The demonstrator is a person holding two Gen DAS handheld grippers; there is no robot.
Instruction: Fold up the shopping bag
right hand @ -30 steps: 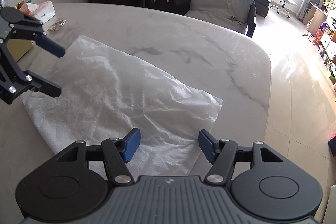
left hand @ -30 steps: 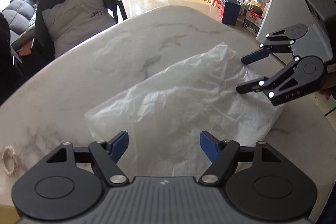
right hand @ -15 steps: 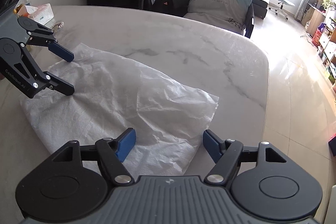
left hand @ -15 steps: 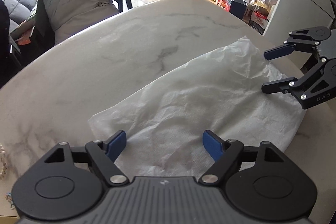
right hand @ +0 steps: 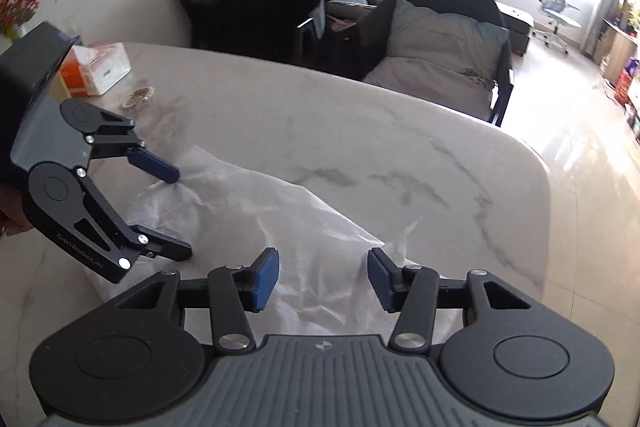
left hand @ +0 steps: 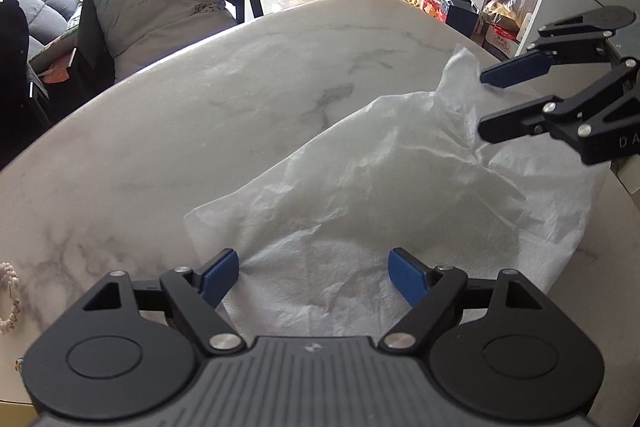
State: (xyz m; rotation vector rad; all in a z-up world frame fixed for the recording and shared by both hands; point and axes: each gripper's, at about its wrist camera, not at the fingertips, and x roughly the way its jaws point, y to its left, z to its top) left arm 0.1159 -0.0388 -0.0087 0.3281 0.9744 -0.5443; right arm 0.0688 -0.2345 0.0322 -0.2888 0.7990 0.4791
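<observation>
Marble-patterned tabletop (left hand: 168,147) in a living room carries the work, with a chair and cushion beyond its far edge. Right gripper (right hand: 322,277) points steeply down at the near right part of the table, its jaws closing around a raised fold of the white shopping bag (left hand: 360,195); a peak of the bag's far corner stands up beside the right pad, and the pads do not appear to press the material yet. Left gripper (left hand: 312,277) also tilts down, jaws wide, with nothing gripped, hovering over the bag's near left corner. The bag lies crumpled and spread across the near half of the table, one end lifted toward the right gripper. Judgement: the step in hand is securing an edge for the first fold; the pinch should take both layers squarely, and the left should pin or grip its corner so the bag does not slide. A tissue box (right hand: 98,67) sits at the far left corner.
</observation>
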